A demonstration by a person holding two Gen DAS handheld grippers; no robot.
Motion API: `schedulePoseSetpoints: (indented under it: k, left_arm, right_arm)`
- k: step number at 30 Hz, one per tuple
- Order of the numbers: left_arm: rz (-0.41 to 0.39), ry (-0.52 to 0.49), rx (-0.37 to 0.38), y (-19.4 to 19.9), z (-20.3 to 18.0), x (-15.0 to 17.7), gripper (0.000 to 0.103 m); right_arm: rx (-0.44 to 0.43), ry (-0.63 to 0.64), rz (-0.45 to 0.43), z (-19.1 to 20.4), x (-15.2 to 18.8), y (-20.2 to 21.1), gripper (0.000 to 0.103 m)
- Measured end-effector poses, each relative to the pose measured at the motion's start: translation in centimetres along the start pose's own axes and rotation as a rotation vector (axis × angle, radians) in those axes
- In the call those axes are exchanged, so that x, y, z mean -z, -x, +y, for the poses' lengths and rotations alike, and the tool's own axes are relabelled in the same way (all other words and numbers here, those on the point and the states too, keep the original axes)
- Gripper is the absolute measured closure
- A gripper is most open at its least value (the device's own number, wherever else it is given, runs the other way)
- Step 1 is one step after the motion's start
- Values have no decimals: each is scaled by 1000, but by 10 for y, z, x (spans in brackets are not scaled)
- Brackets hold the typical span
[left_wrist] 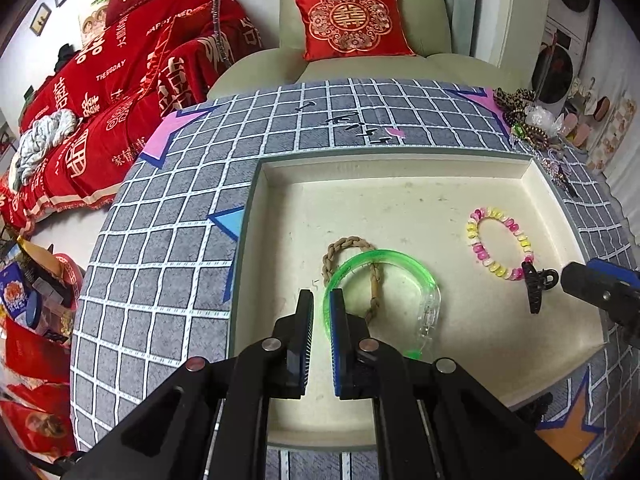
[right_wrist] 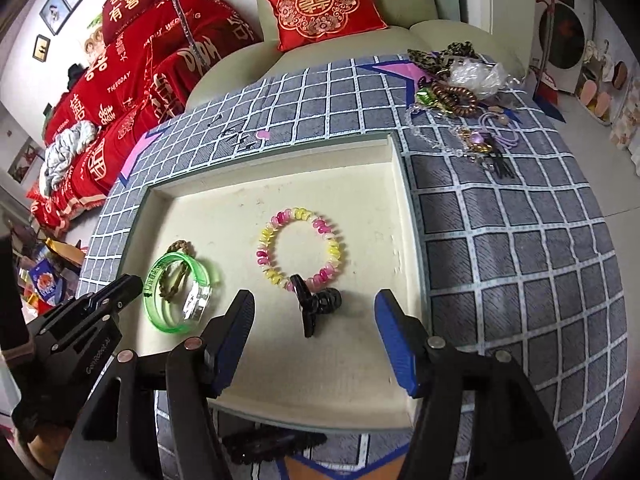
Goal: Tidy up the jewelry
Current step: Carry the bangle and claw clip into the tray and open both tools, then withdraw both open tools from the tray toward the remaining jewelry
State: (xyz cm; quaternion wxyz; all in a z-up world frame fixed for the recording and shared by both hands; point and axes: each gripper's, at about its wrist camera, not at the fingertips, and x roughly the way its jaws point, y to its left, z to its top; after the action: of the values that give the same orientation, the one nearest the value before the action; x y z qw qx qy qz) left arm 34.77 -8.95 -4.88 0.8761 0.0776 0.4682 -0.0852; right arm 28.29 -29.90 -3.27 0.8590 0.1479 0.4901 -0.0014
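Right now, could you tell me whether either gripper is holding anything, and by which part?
Nothing is held. The right gripper is open above the black hair clip; the left gripper is shut, empty, beside the green bangle.

Red sofa cover (left_wrist: pixel 120 92) reads "HAPPY WEDDING", "有喜"; red cushion (left_wrist: pixel 352 20) bears "囍"; tray (left_wrist: pixel 400 200) marked "5".

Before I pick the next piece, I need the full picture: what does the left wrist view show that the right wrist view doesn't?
Left wrist only: the left gripper, nearly shut, at the green bangle rim.
Right wrist only: the open right gripper and a dark clip lying before the tray.
Both: the tray, spiral hair tie, braided band, black claw clip, and jewelry pile.
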Motion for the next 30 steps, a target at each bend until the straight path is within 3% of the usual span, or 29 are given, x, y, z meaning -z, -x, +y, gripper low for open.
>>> schedulePoseSetpoints:
  k: [4, 12, 13, 14, 17, 30]
  left_arm:
    - [-32, 19, 2, 15, 6, 9, 88]
    - [-43, 65, 14, 49, 20, 40, 87]
    - [-43, 69, 16, 53, 22, 43, 61]
    - [-45, 73, 12, 57, 23, 46, 0]
    - [-98, 85, -33, 73, 28, 61, 0]
    - [-106, 72, -3, 117, 36, 127, 0]
  right_arm:
    - [1, 5, -17, 0, 8, 14, 28]
    - [-13, 27, -43, 7, 37, 44, 22]
    - [-17, 25, -44, 8, 40, 47, 22]
    - [-25, 25, -44, 8, 45, 51, 22]
    - [-30, 33, -56, 12, 59, 62, 20]
    - [-63, 44, -57, 27, 122, 96, 16]
